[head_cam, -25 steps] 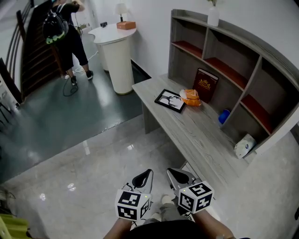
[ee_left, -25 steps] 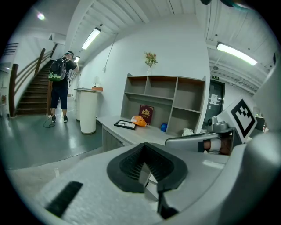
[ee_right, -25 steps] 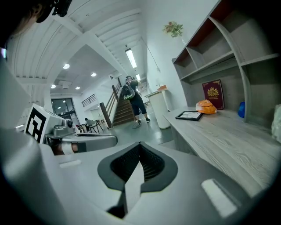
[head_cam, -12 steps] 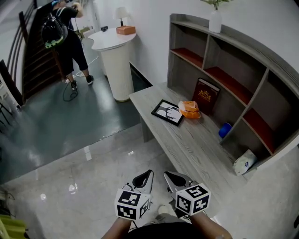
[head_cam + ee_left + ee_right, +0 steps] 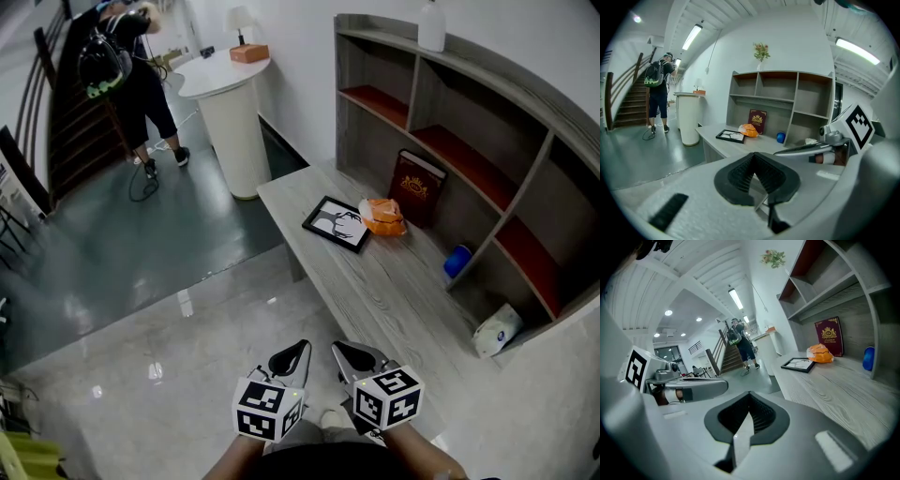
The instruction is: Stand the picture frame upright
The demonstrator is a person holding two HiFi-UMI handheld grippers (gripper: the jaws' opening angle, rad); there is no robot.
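Observation:
A black picture frame (image 5: 337, 223) lies flat on the grey wooden desk (image 5: 394, 291), near its far end; it also shows as the frame (image 5: 731, 136) in the left gripper view and the frame (image 5: 798, 364) in the right gripper view. Both grippers hang side by side over the floor, well short of the desk. My left gripper (image 5: 289, 358) is shut and empty. My right gripper (image 5: 351, 356) is shut and empty too. Neither touches anything.
An orange bag (image 5: 382, 217) and a dark red book (image 5: 418, 188) stand just behind the frame. A blue ball (image 5: 457, 260) and a white object (image 5: 495, 329) sit in the shelf unit (image 5: 487, 122). A white round counter (image 5: 230, 112) and a person (image 5: 131, 70) by stairs are at the far left.
The view has shifted slightly: the desk and frame sit a little further left and up in the picture. Both grippers stay shut and keep their place at the bottom.

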